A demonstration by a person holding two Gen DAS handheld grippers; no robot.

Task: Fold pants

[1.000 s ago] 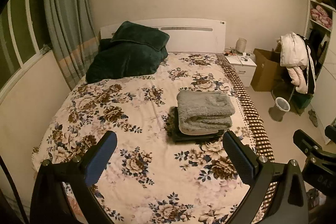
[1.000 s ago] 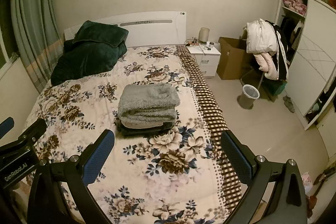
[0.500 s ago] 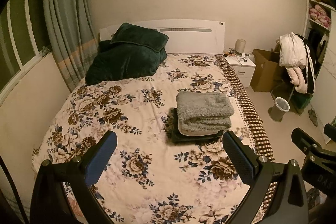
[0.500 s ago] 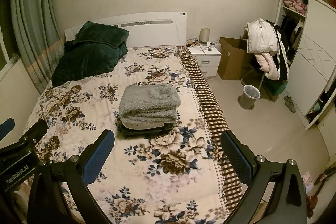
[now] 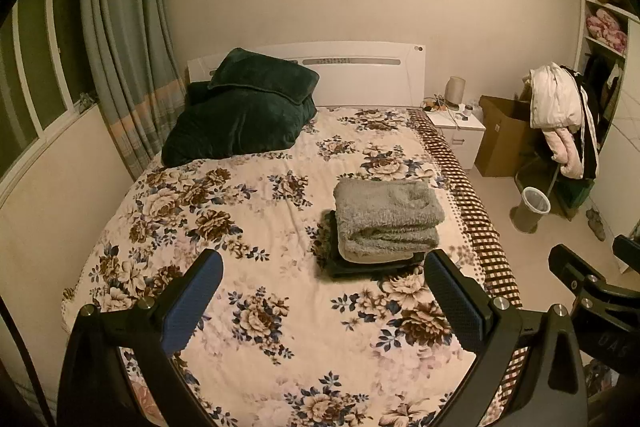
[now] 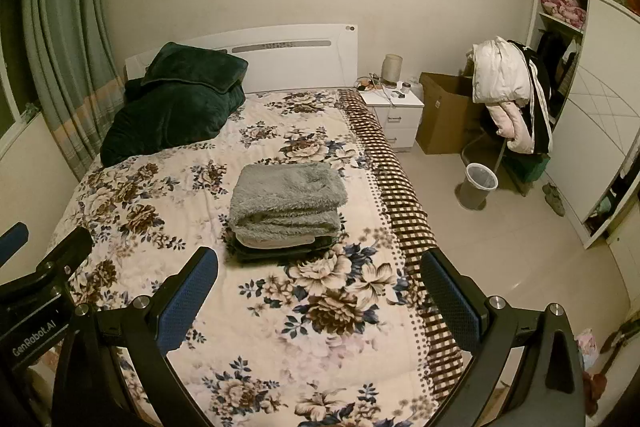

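A folded grey fuzzy garment [image 5: 386, 217] lies on top of a folded dark garment [image 5: 372, 264] on the floral bedspread [image 5: 248, 227], toward the bed's right side. The same stack, grey [image 6: 286, 201] over dark [image 6: 280, 251], shows in the right wrist view. My left gripper [image 5: 322, 291] is open and empty, held above the foot of the bed, well short of the stack. My right gripper [image 6: 318, 287] is open and empty, at about the same distance. Each gripper shows at the edge of the other's view.
Dark green pillows [image 5: 240, 115] lie at the headboard. A white nightstand [image 6: 394, 115], a cardboard box [image 6: 444, 113], a clothes-laden chair [image 6: 508, 95], a waste bin [image 6: 478, 185] and a wardrobe [image 6: 592, 131] stand to the right. Curtains [image 5: 120, 47] hang on the left.
Both grippers have drifted very slightly; the view has shifted a touch. The stack has not moved and both grippers stay open.
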